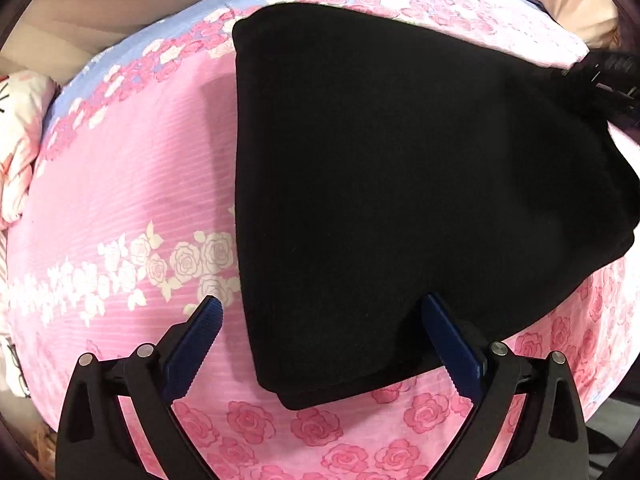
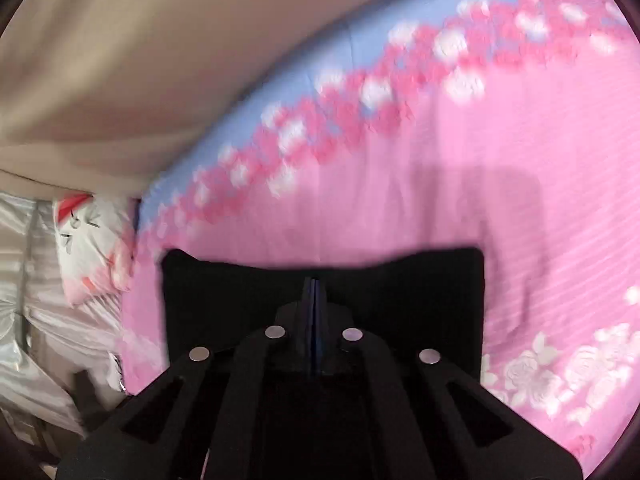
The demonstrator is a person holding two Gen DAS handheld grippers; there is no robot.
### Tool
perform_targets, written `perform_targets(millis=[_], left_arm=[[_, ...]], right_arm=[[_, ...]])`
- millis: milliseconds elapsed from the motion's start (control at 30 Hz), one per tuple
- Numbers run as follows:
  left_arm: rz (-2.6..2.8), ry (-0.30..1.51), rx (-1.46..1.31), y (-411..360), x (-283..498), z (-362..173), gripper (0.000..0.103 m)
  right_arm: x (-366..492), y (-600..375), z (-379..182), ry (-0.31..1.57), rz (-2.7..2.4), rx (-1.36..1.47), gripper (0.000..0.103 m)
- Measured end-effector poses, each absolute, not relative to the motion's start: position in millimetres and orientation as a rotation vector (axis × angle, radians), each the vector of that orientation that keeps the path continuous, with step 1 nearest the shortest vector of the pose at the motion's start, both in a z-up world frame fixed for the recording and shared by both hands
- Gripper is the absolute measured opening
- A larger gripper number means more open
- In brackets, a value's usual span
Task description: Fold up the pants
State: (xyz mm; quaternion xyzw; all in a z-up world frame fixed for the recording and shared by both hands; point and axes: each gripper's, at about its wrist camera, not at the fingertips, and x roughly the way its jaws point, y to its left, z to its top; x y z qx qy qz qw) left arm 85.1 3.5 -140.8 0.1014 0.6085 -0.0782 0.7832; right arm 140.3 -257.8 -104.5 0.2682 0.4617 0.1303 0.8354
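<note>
The left tongs [image 1: 320, 308] were spread wide over the pants' [image 1: 380, 160] corner, gripping nothing; the right tongs [image 2: 315, 280] were pinched shut on cloth, best drawn across evenly.

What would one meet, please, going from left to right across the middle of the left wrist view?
White printed pillow → pink rose-patterned bedsheet → folded black pants → right gripper at the pants' right edge.

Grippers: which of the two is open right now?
The left gripper. Its blue pads stand wide apart astride the near edge of the folded black pants without pressing them; the right gripper has its pads shut together.
</note>
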Motion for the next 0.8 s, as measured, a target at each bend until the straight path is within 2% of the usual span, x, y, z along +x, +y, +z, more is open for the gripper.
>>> perform_targets(millis=[100,167,200,233,267,333,400,467,533,633,700,733,800], left_arm=[[-0.165,1.305,0.194,9,84,-143,0.098],[-0.166,1.310,0.169,13,83,-144,0.098],[-0.170,1.317,0.161,15,85,-144,0.098],[-0.173,1.322,0.158,17,86,-143,0.098],[-0.181,1.322,0.159,18,86,-142,0.098],[-0.177,1.320,0.176,22,85,-138,0.098],[-0.174,1.303,0.170,32,82,-136,0.098],[-0.175,1.311,0.144,40,79,-141,0.098],[-0.181,1.328,0.084,49,78,-148,0.098],[-0.163,1.321,0.033,60,81,-150,0.098],[-0.175,1.325,0.022,67,86,-152,0.098],[-0.183,1.333,0.013,72,88,-154,0.098],[-0.192,1.342,-0.003,77,92,-157,0.098]], right_arm=[[145,-195,-97,1.050,0.426,0.444,0.007],[168,-160,-129,1.131,0.414,0.305,0.006],[177,-160,-140,1.157,0.362,0.290,0.001],[184,-163,-144,1.152,0.329,0.347,0.002],[187,-165,-131,1.109,0.299,0.413,0.007],[184,-148,-101,1.034,0.389,0.401,0.009],[186,-96,-88,1.088,0.566,0.273,0.009],[198,-57,-106,1.153,0.624,0.174,0.007],[227,-40,-139,1.203,0.558,0.100,0.000],[264,-68,-164,1.236,0.550,0.389,0.000],[261,-64,-147,1.205,0.522,0.357,0.000],[246,-63,-131,1.149,0.542,0.331,0.005],[234,-63,-117,1.094,0.549,0.307,0.005]])
